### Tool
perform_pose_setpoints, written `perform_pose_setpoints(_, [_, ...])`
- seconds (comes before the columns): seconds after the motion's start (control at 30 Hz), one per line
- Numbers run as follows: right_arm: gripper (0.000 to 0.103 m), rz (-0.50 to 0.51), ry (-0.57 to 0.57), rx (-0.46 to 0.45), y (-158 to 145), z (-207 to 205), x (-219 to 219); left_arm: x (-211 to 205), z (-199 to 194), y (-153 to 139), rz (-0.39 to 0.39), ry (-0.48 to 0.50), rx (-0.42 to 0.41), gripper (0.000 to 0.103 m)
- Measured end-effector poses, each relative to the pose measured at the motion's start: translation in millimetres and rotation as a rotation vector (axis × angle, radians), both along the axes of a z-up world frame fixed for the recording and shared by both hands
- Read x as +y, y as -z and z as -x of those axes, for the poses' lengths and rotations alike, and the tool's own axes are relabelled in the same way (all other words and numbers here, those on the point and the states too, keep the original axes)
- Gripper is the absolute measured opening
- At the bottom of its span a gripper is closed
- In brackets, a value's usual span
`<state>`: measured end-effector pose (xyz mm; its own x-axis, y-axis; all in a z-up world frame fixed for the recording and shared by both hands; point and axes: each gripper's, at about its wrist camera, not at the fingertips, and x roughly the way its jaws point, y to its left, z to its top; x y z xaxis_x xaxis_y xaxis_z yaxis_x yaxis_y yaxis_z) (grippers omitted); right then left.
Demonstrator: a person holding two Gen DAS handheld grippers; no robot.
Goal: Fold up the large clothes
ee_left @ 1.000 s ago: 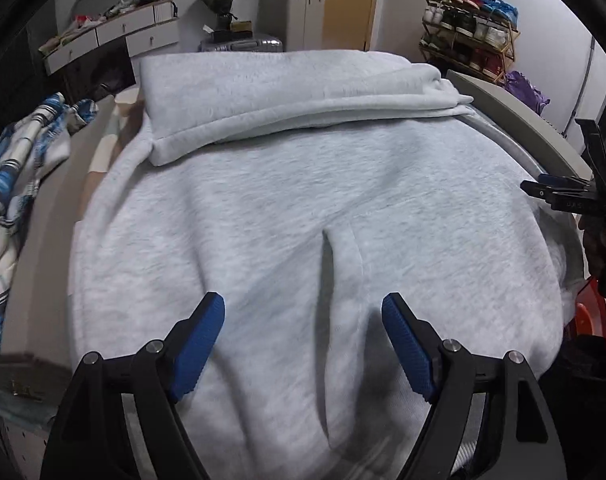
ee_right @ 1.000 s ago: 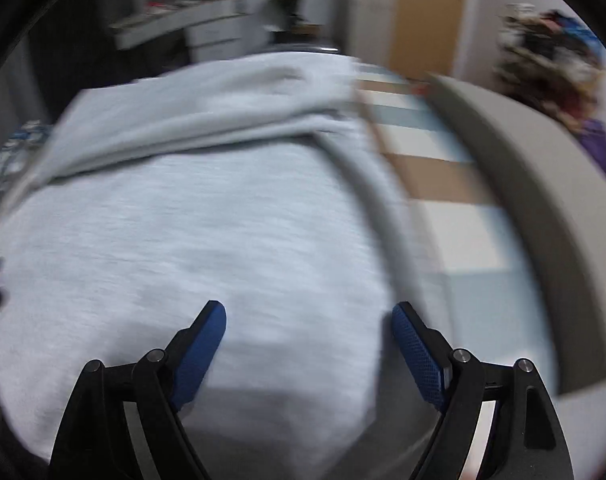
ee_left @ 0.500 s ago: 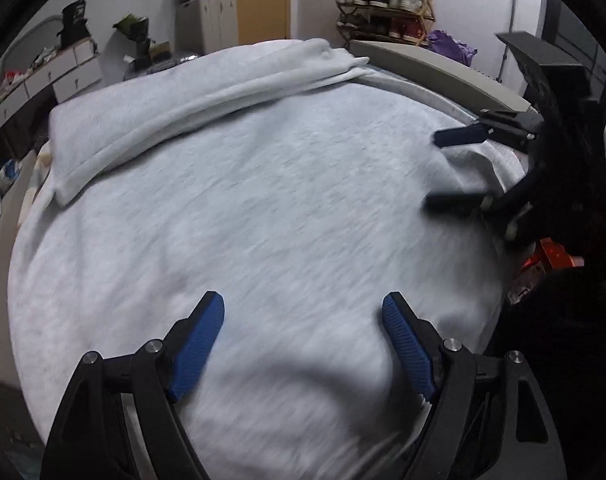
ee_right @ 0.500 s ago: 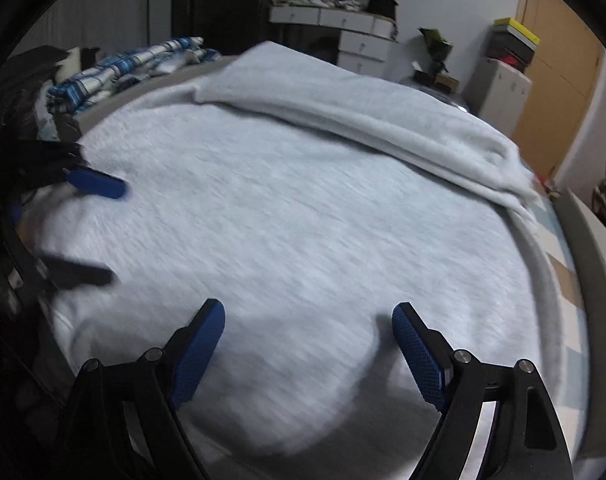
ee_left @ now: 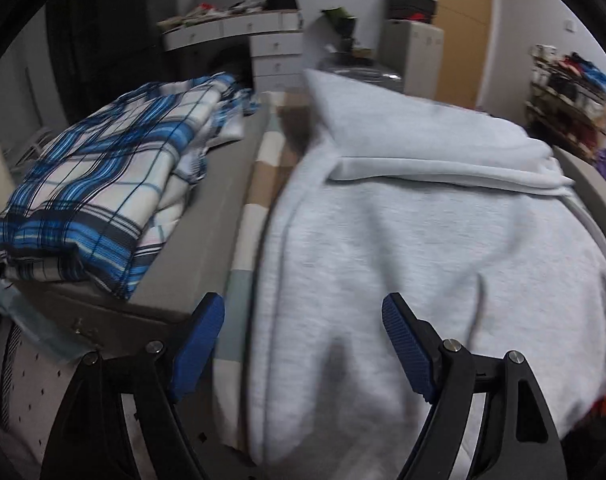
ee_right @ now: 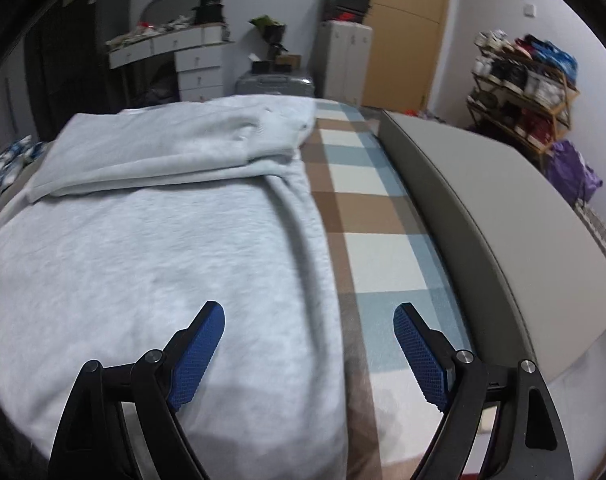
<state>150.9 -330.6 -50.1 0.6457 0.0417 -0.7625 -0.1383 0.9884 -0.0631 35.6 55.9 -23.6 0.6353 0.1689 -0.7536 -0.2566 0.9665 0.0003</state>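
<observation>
A: Since half a second back both views have swung apart. The left gripper [ee_left: 303, 320] now looks over the left edge of the grey sweatshirt [ee_left: 423, 240], with the folded blue plaid cloth [ee_left: 91, 184] come into sight beside it. The right gripper [ee_right: 309, 332] has turned to the sweatshirt's right edge and the checked cover [ee_right: 367, 216] next to it.

B: And the jaws?

A: Both pairs stand wide with nothing pinched between them. The right ones have just opened a little further. The left ones have not changed.

B: Where does the sweatshirt lie?

A: Spread flat on the checked cover, with its far part already folded over toward us as a thick band [ee_right: 175, 148].

B: What could go wrong?

A: I'd say a shallow grab. The cloth is thick and doubled along its side edges, so the jaws might catch only the top layer and drag the fold askew. The left jaws sit right at the border, so they could also nip the cover along with the sweatshirt. If the two hands lift unevenly, the next fold would likely come out slanted.

B: Any containers?

A: None on the bed. Only far-off ones: white drawers [ee_right: 199, 72], shut, contents unseen, and a rack [ee_right: 523, 80] filled with shoes.
</observation>
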Motion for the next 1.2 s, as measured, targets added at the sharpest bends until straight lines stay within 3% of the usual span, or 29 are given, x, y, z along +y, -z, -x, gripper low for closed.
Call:
perform_pose_setpoints(0.13, [0.085, -0.09, 0.002, 0.063, 10.9, -11.3, 8.0, -4.3, -7.7, 12.8, 0.008, 0.02, 0.042, 0.078])
perform_pose_setpoints(0.27, [0.082, -0.069, -0.034, 0.076, 14.9, -13.5, 18.3, -20.0, -19.7, 16.0, -0.055, 0.06, 0.028, 0.077])
perform_pose_setpoints(0.33, [0.079, -0.04, -0.035, 0.074, 19.2, -17.7, 27.1, -19.3, -27.2, 18.6, -0.065, 0.046, 0.025, 0.072])
perform_pose_setpoints(0.4, [0.067, -0.041, -0.063, 0.071, 17.6, -21.2, 34.7, -13.7, -37.2, 22.6, -0.073, 0.023, 0.04, 0.038])
perform_pose_setpoints(0.43, [0.054, -0.026, -0.067, 0.058, 15.3, -21.6, 37.8, -11.8, -39.9, 23.6, -0.082, 0.011, 0.043, 0.029])
perform_pose_setpoints(0.47, [0.029, 0.001, -0.066, 0.044, 14.7, -21.0, 41.5, -11.7, -41.4, 23.5, -0.093, 0.004, 0.04, 0.01])
perform_pose_setpoints(0.5, [0.018, 0.042, -0.064, 0.026, 13.9, -22.3, 44.7, -10.2, -43.9, 22.0, -0.094, 0.001, 0.031, 0.008])
perform_pose_setpoints(0.57, [0.009, 0.068, -0.075, 0.015, 12.0, -21.7, 47.0, -8.6, -46.1, 20.4, -0.084, 0.005, 0.03, 0.005])
perform_pose_setpoints(0.7, [0.007, 0.13, -0.011, 0.008, 14.3, -39.7, 43.2, -6.1, -62.1, 19.9, -0.11, -0.001, 0.034, 0.003])
perform_pose_setpoints(0.9, [0.006, 0.125, 0.011, 0.019, 15.9, -81.2, 44.5, 0.2, -109.0, 13.2, -0.096, -0.007, 0.036, 0.003])
perform_pose_setpoints(1.03, [0.007, 0.11, -0.013, 0.026, 18.1, -77.4, 42.6, -1.4, -104.6, 18.5, -0.067, 0.029, 0.041, 0.003])
perform_pose_setpoints(1.2, [0.012, 0.1, -0.058, 0.042, 17.3, -79.7, 45.2, -8.1, -105.2, 22.7, -0.095, 0.06, 0.069, 0.015])
